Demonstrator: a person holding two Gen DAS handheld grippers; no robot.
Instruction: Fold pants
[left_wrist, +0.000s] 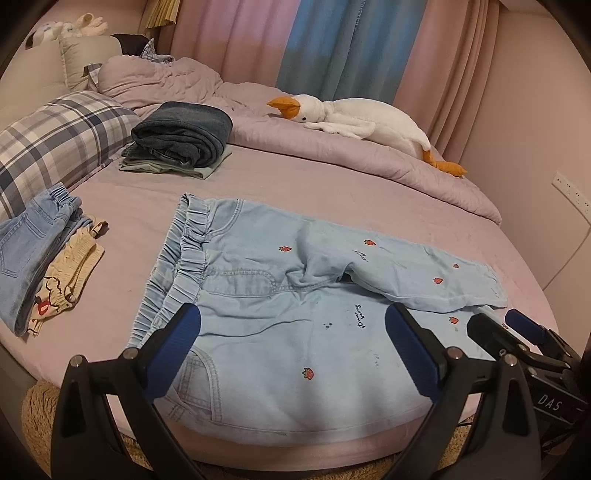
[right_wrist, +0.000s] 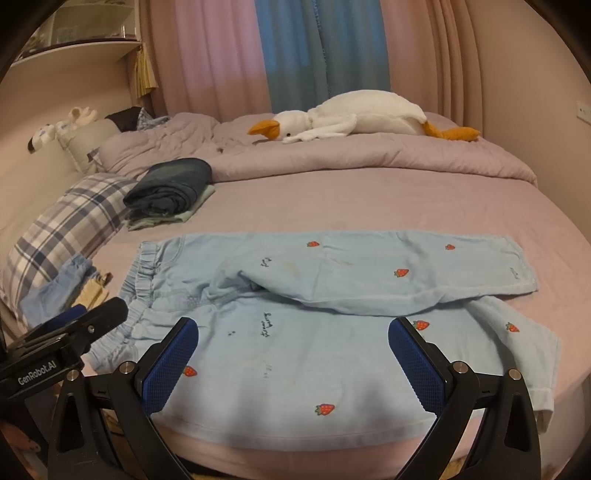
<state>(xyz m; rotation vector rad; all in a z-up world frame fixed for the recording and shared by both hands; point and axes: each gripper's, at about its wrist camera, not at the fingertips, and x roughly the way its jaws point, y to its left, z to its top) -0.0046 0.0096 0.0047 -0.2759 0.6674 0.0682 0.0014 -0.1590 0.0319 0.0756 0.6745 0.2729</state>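
Light blue pants (left_wrist: 266, 332) with small strawberries lie spread flat on the pink bed, waistband to the left, legs to the right; they also show in the right wrist view (right_wrist: 314, 332). The far leg overlaps the near leg. My left gripper (left_wrist: 293, 343) is open and empty, hovering over the near waist and hip part. My right gripper (right_wrist: 293, 354) is open and empty above the near leg. The right gripper also shows in the left wrist view (left_wrist: 513, 332), and the left gripper shows in the right wrist view (right_wrist: 88, 317).
A folded dark denim stack (left_wrist: 181, 138) sits at the back left. A plaid pillow (left_wrist: 55, 140), more light jeans (left_wrist: 33, 243) and a cream garment (left_wrist: 70, 273) lie at the left. A white goose plush (left_wrist: 354, 118) rests on the bunched quilt (left_wrist: 369, 158). The bed edge is just below the pants.
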